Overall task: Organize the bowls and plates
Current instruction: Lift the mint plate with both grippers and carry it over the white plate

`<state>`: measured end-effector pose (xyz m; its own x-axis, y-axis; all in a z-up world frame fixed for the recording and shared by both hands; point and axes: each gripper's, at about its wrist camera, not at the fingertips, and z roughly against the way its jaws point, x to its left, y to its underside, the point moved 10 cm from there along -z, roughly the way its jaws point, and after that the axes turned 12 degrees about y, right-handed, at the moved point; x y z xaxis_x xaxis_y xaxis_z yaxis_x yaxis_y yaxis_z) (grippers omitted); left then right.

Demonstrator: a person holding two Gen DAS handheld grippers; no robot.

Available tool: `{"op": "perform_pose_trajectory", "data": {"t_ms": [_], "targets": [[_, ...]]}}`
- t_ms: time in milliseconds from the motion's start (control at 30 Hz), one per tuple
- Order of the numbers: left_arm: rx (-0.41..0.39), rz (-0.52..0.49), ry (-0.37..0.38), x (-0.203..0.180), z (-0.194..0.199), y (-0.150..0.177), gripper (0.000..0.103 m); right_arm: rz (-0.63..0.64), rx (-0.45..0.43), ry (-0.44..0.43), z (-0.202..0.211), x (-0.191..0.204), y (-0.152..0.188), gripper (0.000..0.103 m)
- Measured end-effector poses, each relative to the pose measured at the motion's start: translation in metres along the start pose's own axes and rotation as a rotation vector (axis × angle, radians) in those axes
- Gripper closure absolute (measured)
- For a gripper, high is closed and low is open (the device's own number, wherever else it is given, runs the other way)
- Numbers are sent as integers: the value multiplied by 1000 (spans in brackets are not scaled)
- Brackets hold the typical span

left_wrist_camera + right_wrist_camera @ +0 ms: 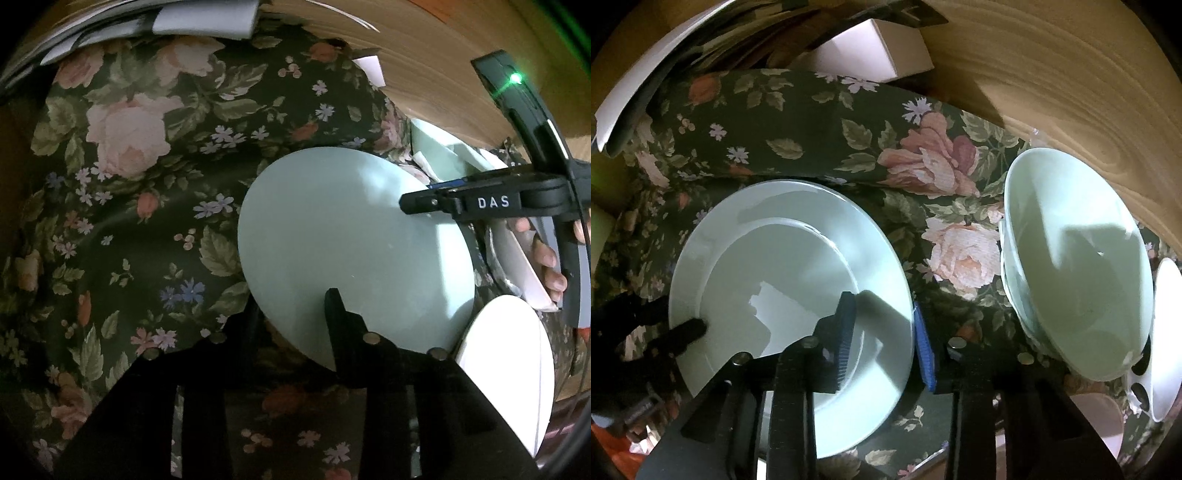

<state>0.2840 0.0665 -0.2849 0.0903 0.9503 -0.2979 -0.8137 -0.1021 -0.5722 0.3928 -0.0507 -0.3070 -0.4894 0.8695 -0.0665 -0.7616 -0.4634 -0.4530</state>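
Nearest in the right wrist view, the right gripper (pixel 884 339) straddles the near right rim of a pale green plate (pixel 798 258): one blue-padded finger sits over the plate's well and the other hangs just outside the rim. The jaws stand narrow around the edge, and a gap shows on both sides of the rim, so the pads do not seem to press on it. At the plate's left edge the black tip of the left gripper (pixel 689 328) lies on the rim. The plate rests on a dark floral tablecloth (pixel 798 122). To the right of the jaws, apart from the plate, leans a stack of pale green bowls (pixel 1082 266), tilted with the open side toward the camera. Beyond the cloth lie a white box (pixel 875 51) and a wooden surface (pixel 1071 74).

In the left wrist view, the left gripper (pixel 295 314) has its jaws drawn narrow at the plate's (pixel 351 251) near rim, one finger lying over the plate and the other beside its edge on the cloth; whether they pinch it I cannot tell. Across the plate, the right gripper (pixel 424 203) reaches in over the far rim. A white dish (pixel 513 362) lies just right of the jaws.
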Motion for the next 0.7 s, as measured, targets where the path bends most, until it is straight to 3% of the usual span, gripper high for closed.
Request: {"op": "perform_pose_trajectory", "data": {"t_ms": [300,700], "targets": [[-41,98,-29,28,20,-3,76,-7,-48,-46,16,23,6,83],[-133,109,-43,33,56,-13,76,-37,-156,-97,54,41,11,83]]}}
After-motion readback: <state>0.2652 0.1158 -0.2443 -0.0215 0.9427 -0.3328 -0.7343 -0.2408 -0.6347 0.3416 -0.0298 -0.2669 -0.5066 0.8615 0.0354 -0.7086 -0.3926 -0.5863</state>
